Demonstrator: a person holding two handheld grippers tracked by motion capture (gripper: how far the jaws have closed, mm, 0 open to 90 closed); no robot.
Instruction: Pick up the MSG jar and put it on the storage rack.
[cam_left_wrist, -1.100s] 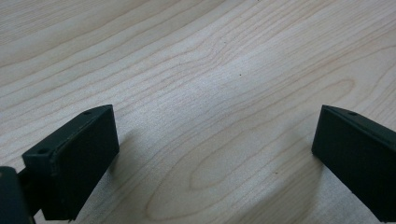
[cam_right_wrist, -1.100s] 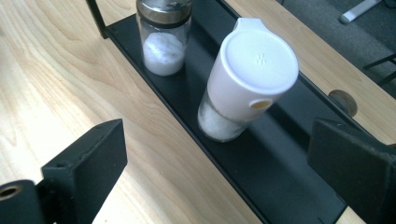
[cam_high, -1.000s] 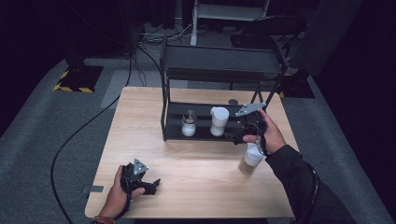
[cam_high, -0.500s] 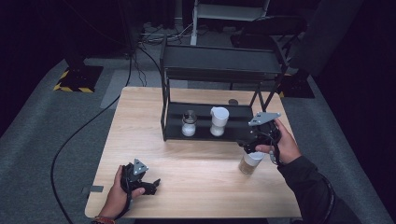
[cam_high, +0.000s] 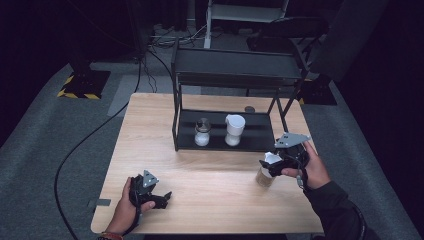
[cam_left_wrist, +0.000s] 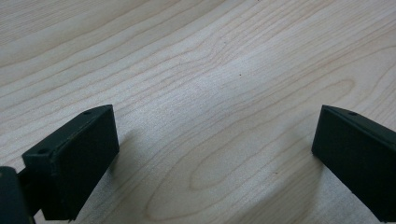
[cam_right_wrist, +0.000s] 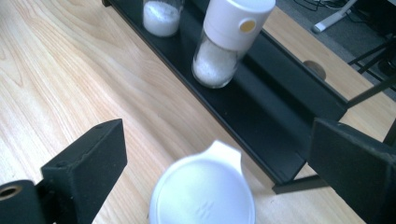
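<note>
We hold our right gripper (cam_high: 272, 165) over a white-lidded jar (cam_high: 265, 172) that stands on the wooden table (cam_high: 150, 125), near the right end, just in front of the black rack (cam_high: 225, 142). In the right gripper view the jaws stand spread wide, one on each side of the jar's lid (cam_right_wrist: 203, 193), and we see bare table between each jaw and the lid, so nothing is pinched. The lid is white and round with a small spout-like tab that points toward the rack.

On the rack's lower shelf, farther from us, stand two more containers: a tall shaker with a white cap (cam_right_wrist: 224, 39) and, to its left, a shorter glass jar of white grains (cam_right_wrist: 161, 16). In the high view they sit side by side near the middle of the shelf.

Our left gripper (cam_high: 155, 197) rests at the near left of the table, well apart from the jar and the rack. In the left gripper view its jaws are spread wide with only bare wood grain between them; it grips nothing.
</note>
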